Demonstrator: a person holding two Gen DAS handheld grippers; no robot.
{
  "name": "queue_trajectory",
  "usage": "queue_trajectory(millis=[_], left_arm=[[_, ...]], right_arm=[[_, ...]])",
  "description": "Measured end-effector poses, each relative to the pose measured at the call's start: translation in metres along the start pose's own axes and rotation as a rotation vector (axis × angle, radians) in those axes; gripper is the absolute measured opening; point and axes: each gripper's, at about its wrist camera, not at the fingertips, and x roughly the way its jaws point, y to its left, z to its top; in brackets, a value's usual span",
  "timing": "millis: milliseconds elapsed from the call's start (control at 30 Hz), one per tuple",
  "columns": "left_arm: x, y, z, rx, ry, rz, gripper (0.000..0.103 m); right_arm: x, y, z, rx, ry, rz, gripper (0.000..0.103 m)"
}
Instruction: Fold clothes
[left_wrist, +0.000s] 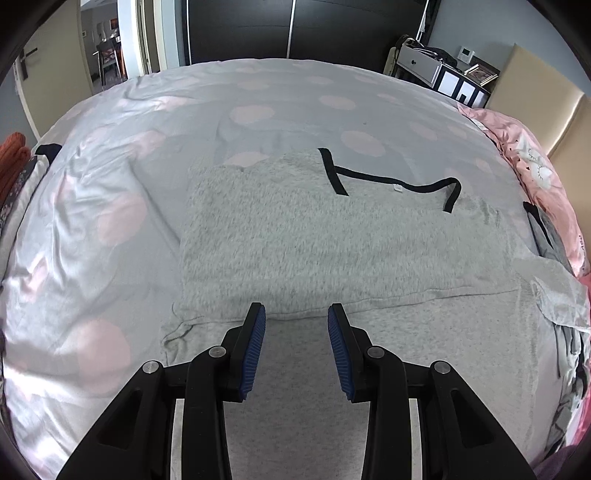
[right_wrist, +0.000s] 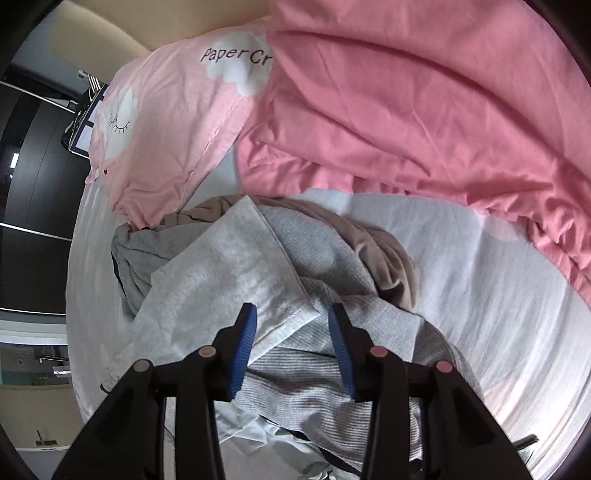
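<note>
A grey fleecy top (left_wrist: 314, 236) with a black neckline trim (left_wrist: 391, 182) lies spread on the bed, its lower part folded up into a crease just ahead of my left gripper (left_wrist: 296, 314). That gripper hovers open over the crease, with nothing between its blue pads (left_wrist: 255, 343). In the right wrist view my right gripper (right_wrist: 291, 314) stands open over a heap of clothes. A corner of light grey cloth (right_wrist: 221, 273) lies between and below its fingers, and the pads do not press on it. A ribbed grey garment (right_wrist: 317, 254) and a beige one (right_wrist: 388, 258) lie in the same heap.
The bed has a grey sheet with pink dots (left_wrist: 110, 221). A pink pillow (right_wrist: 166, 129) and a pink duvet (right_wrist: 424, 92) are bunched behind the heap. Folded items (left_wrist: 18, 184) sit at the left edge. A dark wardrobe (left_wrist: 240, 29) and a shelf unit (left_wrist: 443, 74) stand beyond the bed.
</note>
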Motion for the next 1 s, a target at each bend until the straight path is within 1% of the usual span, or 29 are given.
queue_trajectory(millis=[100, 167, 200, 267, 400, 500, 633, 667, 800, 833, 867, 933, 1000], left_arm=[[0.005, 0.0, 0.0, -0.002, 0.007, 0.009, 0.037], [0.006, 0.002, 0.0, -0.009, 0.012, 0.006, 0.037], [0.006, 0.003, 0.0, -0.013, 0.013, 0.004, 0.037], [0.006, 0.005, 0.001, -0.023, 0.012, -0.002, 0.037], [0.001, 0.009, 0.002, -0.044, 0.003, -0.017, 0.037], [-0.003, 0.012, 0.002, -0.043, 0.005, -0.005, 0.037], [-0.008, 0.024, 0.001, -0.066, 0.014, 0.012, 0.037], [-0.01, 0.029, 0.001, -0.078, 0.016, 0.012, 0.037], [-0.021, 0.053, 0.003, -0.145, 0.021, -0.039, 0.037], [-0.023, 0.058, 0.003, -0.149, 0.025, -0.036, 0.037], [-0.024, 0.062, 0.003, -0.146, 0.027, -0.025, 0.039], [-0.028, 0.069, 0.003, -0.135, 0.026, 0.013, 0.048], [-0.03, 0.078, 0.002, -0.145, 0.028, 0.04, 0.048]], right_arm=[[0.009, -0.003, -0.002, 0.033, 0.002, 0.034, 0.039], [0.013, -0.003, -0.004, 0.047, -0.005, 0.049, 0.022], [0.009, 0.002, -0.002, 0.028, -0.031, 0.037, 0.014], [-0.003, 0.02, 0.0, -0.036, -0.09, 0.011, 0.012], [-0.041, 0.075, -0.001, -0.155, -0.167, 0.008, 0.011], [-0.08, 0.133, -0.009, -0.257, -0.227, 0.041, 0.01], [-0.128, 0.222, -0.038, -0.412, -0.305, 0.088, 0.01], [-0.138, 0.244, -0.05, -0.452, -0.32, 0.1, 0.01], [-0.172, 0.33, -0.101, -0.606, -0.375, 0.146, 0.01], [-0.178, 0.35, -0.116, -0.639, -0.385, 0.158, 0.01], [-0.183, 0.371, -0.135, -0.677, -0.392, 0.17, 0.01], [-0.186, 0.404, -0.168, -0.738, -0.397, 0.185, 0.01], [-0.185, 0.434, -0.202, -0.794, -0.398, 0.2, 0.01]])
